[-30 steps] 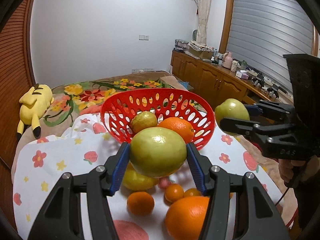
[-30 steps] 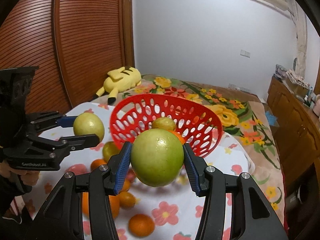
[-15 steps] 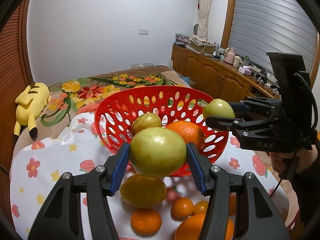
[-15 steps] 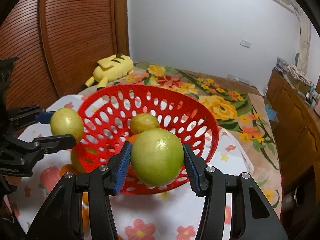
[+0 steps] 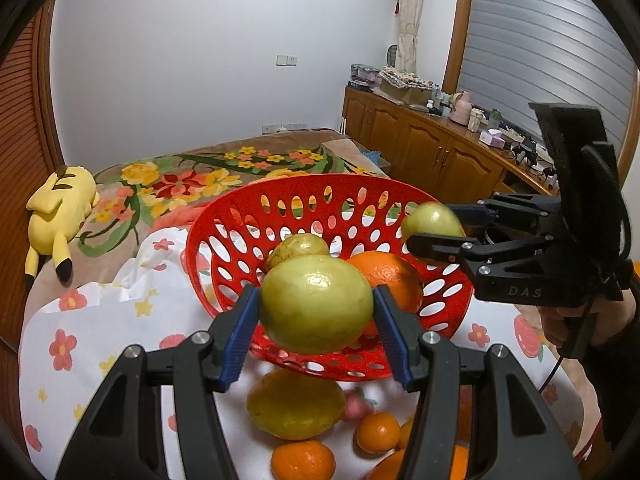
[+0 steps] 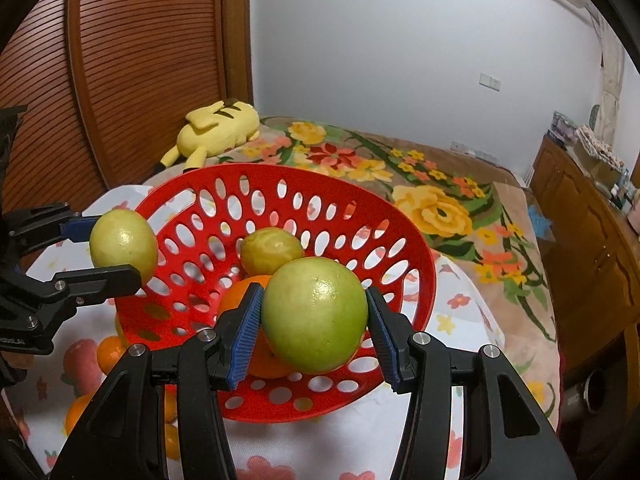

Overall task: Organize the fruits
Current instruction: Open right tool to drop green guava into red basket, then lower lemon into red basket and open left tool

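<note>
The left tongs (image 5: 316, 326) clamp a yellow-green fruit (image 5: 316, 304) over the near rim of the red basket (image 5: 240, 216). The right tongs (image 6: 314, 326) pinch a greener fruit (image 6: 315, 316) above the basket's right side. Inside lie an orange (image 5: 394, 276) and a small yellow fruit (image 5: 298, 250); more citrus (image 5: 296, 410) sits on the table (image 5: 92, 344) below
</note>
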Available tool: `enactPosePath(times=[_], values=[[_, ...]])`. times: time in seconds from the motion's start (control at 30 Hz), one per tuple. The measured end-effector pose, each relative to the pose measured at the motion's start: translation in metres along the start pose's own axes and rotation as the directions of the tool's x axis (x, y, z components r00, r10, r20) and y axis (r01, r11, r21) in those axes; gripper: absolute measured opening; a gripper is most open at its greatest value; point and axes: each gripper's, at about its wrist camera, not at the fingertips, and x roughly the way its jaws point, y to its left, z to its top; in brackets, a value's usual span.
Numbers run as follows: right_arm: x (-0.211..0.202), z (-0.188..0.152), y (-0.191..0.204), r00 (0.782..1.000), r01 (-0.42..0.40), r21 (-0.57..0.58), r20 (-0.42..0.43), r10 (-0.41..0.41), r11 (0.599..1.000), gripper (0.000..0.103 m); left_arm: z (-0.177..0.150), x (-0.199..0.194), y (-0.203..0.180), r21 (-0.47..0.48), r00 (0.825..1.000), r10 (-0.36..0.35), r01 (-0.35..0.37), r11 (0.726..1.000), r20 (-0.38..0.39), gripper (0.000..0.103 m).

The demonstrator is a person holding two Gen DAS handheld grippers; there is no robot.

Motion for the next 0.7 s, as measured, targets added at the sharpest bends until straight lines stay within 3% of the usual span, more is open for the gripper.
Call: enactPosePath(times=[0.03,0.7], values=[[-0.003,0.001,0.000,1.000,-0.001,0.007,0.013,0.001,1.000,0.058,0.000,0.001,0.000,0.001,1.000,0.001,-0.001,1.000,-0.001,0.057],[-0.029,-0.009,0.001,0.999,-0.024,0.020,0.048,0.023,1.000,0.057,0.002,0.012,-0.002,0.012,1.000,0.009,-0.009,1.000,-0.021,0.057]])
